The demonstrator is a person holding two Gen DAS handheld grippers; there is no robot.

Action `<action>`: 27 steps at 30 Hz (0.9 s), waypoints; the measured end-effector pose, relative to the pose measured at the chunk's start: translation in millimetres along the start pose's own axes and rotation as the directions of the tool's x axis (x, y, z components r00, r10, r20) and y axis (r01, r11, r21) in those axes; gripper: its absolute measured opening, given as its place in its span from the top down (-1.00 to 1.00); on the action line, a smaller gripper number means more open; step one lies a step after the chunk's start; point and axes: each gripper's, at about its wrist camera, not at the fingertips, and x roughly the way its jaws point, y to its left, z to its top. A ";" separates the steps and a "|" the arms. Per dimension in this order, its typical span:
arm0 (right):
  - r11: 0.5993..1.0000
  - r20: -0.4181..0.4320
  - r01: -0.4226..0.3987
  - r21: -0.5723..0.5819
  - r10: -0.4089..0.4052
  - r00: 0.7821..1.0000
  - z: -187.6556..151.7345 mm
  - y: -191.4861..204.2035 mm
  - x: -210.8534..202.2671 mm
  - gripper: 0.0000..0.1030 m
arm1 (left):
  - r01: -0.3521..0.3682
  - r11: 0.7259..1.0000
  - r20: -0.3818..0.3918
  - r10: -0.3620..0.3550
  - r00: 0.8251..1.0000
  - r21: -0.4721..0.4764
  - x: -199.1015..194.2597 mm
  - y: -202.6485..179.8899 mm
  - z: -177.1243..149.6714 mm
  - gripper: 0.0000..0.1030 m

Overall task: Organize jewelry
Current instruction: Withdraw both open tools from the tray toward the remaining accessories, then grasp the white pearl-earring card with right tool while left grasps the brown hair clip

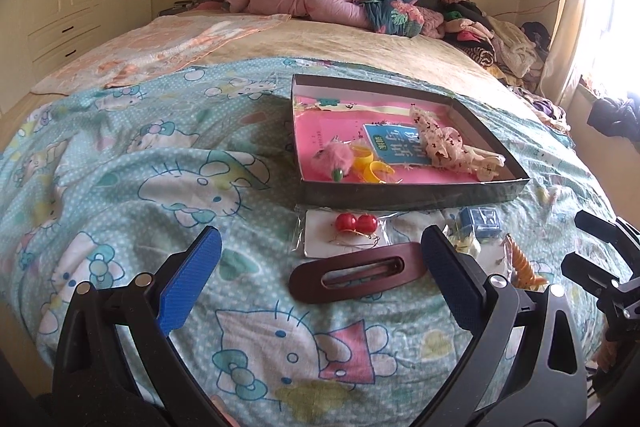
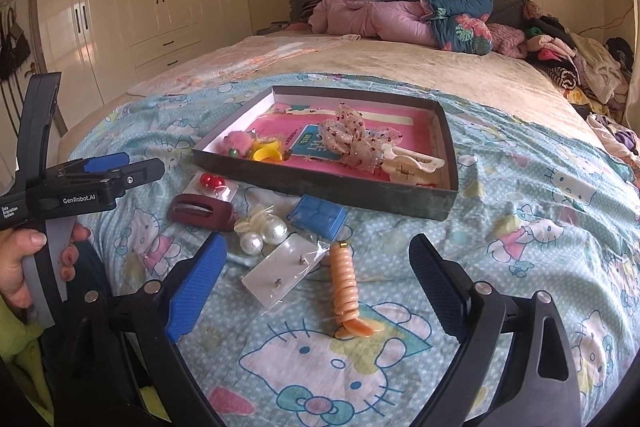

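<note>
On the bedspread (image 2: pixel 520 187), one tray (image 2: pixel 448 143), two pearls (image 2: pixel 264 235), two red beads (image 1: pixel 356 223).

Left gripper (image 1: pixel 320 277): jaws spread wide, holding nothing.
Right gripper (image 2: pixel 318 281): jaws wide apart, empty.
Left hand (image 2: pixel 24 263): apparently wrapped around its gripper's handle.

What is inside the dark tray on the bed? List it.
The dark tray holds a pink pompom, yellow ring, sheer bow and cream claw clip on a pink printed sheet; the bow covers part of it.
</note>
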 end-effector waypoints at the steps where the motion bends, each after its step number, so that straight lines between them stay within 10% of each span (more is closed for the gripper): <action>1: 1.000 -0.001 -0.002 -0.002 0.002 1.000 -0.5 1.5 -0.4 -0.75 | -0.001 1.000 -0.001 0.001 1.000 0.000 -0.8 0.4 -1.1 -0.77; 27: 0.996 -0.094 -0.092 -0.006 0.091 0.991 -21.8 28.2 31.3 -0.74 | 0.070 0.997 -0.144 -0.064 0.988 0.039 34.3 -3.7 -20.9 -0.78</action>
